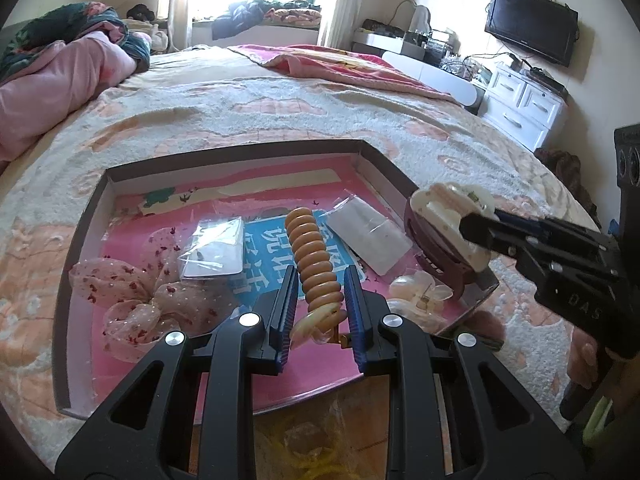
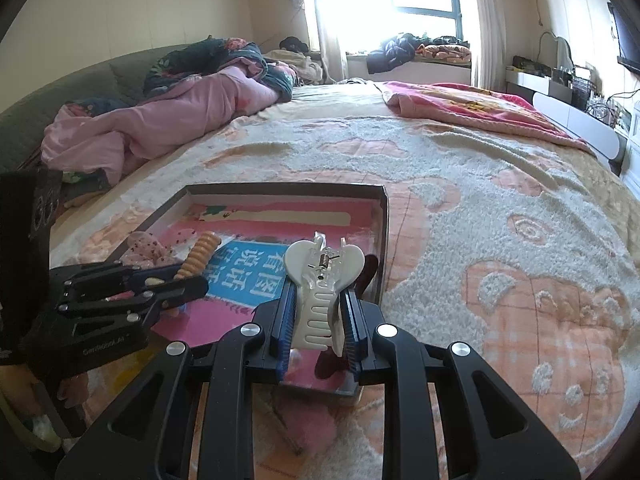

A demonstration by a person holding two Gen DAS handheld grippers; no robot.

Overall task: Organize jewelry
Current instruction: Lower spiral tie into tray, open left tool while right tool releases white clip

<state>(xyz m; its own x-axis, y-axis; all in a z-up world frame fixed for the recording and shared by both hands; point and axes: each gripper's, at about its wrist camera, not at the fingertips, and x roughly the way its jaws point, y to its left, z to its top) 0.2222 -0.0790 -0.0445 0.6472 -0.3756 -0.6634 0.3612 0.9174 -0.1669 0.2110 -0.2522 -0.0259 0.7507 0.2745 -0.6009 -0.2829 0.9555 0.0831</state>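
Observation:
A shallow dark box lid [image 1: 240, 151] with a pink printed bottom lies on the bed and serves as a tray. My left gripper [image 1: 320, 300] is shut on a tan spiral hair clip [image 1: 314, 258] and holds it over the tray. The clip also shows in the right wrist view [image 2: 198, 260]. My right gripper [image 2: 320, 316] is shut on a white heart-shaped claw clip [image 2: 324, 280], just above the tray's near right corner. From the left view this clip [image 1: 448, 216] hovers over a maroon claw clip [image 1: 440, 260].
In the tray lie a pink dotted scrunchie [image 1: 132, 296], two clear plastic bags [image 1: 212, 248], and a translucent clip [image 1: 416, 288]. A fluffy patterned blanket [image 2: 500, 240] covers the bed. Pink bedding [image 2: 160, 124] is piled far left. A white dresser [image 1: 524, 104] stands at right.

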